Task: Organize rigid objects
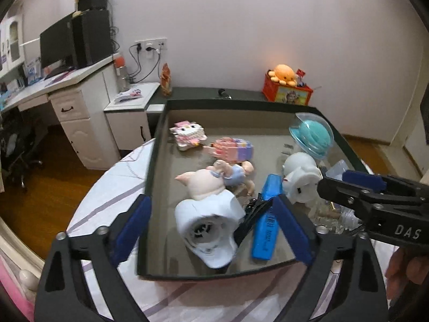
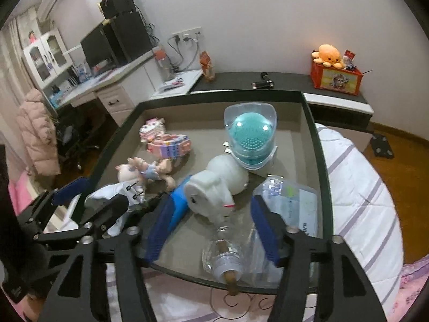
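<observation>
Left wrist view: your left gripper [image 1: 211, 230] hangs over the near end of the tray with its jaws spread wide and nothing between them; the pale blue toy [image 1: 207, 226] with the round vent lies in the gap below, not touched.
Left gripper neighbours: a black clip [image 1: 250, 218] lies just right of the pale blue toy; the blue marker [image 1: 266, 218] lies beside it, partly behind your right-hand blue pad.
Right wrist view: your right gripper [image 2: 211, 230] is also wide open and holds nothing; a clear plastic bottle [image 2: 228, 252] with a brown stopper lies on its side between the pads, near the tray's front edge.
Right gripper neighbours: the white elephant-shaped toy [image 2: 217, 185] lies just beyond the bottle; a clear packet [image 2: 292, 201] lies to its right, behind your right pad.
Middle of tray: the pink piglet figure [image 1: 203, 183] rests on the pale blue toy; a small doll in blue [image 1: 236, 173] lies just behind it.
Far end of tray: the teal brush in its clear shell [image 2: 250, 134] stands at the right; two pink block toys [image 1: 189, 135] lie at the left.
Tray: the dark-rimmed tray [image 1: 155, 145] sits on a striped white bedcover [image 2: 356, 187].
Room beyond: a white desk [image 1: 67, 91] with a monitor stands at the left; an orange octopus plush [image 1: 284, 73] sits on a red box against the wall.
</observation>
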The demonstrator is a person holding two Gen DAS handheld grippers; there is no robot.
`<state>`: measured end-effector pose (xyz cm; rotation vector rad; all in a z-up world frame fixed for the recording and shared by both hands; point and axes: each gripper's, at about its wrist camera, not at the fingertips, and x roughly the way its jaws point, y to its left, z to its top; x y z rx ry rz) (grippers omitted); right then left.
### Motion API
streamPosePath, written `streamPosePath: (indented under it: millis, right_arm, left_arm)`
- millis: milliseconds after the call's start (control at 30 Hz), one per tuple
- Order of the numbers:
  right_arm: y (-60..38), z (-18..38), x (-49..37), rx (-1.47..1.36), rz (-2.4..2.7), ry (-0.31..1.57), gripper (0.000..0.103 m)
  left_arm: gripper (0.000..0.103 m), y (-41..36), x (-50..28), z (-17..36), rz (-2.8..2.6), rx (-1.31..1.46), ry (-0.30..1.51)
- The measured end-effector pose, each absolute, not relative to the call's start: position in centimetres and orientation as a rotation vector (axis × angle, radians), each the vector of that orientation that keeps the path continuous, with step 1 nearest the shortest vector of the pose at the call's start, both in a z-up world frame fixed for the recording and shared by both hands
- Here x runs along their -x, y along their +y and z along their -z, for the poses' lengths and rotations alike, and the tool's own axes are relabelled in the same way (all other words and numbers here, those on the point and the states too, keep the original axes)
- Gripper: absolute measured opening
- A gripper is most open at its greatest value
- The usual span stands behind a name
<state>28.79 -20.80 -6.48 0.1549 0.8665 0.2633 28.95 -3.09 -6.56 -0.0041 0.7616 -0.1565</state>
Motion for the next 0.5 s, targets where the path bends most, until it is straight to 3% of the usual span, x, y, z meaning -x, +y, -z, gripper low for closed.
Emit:
streamPosePath:
  millis: [133, 500]
  right_arm:
    - [-20.6, 5.4, -27.4, -0.161, -0.251, 0.821, 0.103]
    - [-20.5, 2.5, -21.4, -0.175, -0.233, 0.704, 0.103]
  left_arm:
    - [0.103, -1.8, -27.8, 5.9, 0.121, 0.009, 0.728]
    - [0.103, -1.1, -22.0, 3.0, 0.063, -0.01, 0.645]
